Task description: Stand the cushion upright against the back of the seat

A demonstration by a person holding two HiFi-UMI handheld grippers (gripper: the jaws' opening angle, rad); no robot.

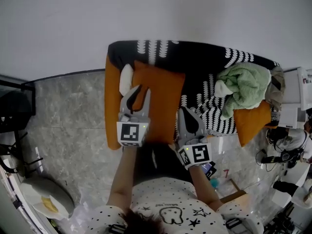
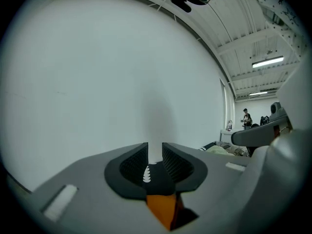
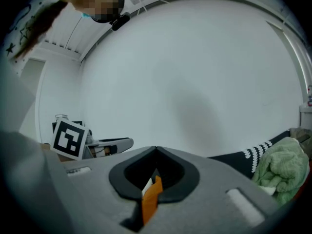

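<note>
An orange cushion point(image 1: 158, 99) leans on the sofa's black-and-white patterned cover point(image 1: 195, 62), just below the sofa back point(image 1: 161, 50). My left gripper point(image 1: 137, 89) is over the cushion's upper left part. Its jaws stand open with a narrow gap; in the left gripper view point(image 2: 155, 152) the wall and the patterned cover show through that gap, with orange cushion fabric point(image 2: 163, 208) below. My right gripper point(image 1: 187, 115) is at the cushion's lower right edge. In the right gripper view point(image 3: 156, 150) its jaws meet at the tip, pinching an orange strip of cushion point(image 3: 151, 199) with a white tag.
A green blanket point(image 1: 246, 87) and a second orange cushion point(image 1: 251, 121) lie on the sofa's right part. A white oval thing point(image 1: 126, 78) sits by the cushion's left side. Grey stone floor point(image 1: 68, 116) is to the left, clutter and equipment point(image 1: 287, 145) to the right.
</note>
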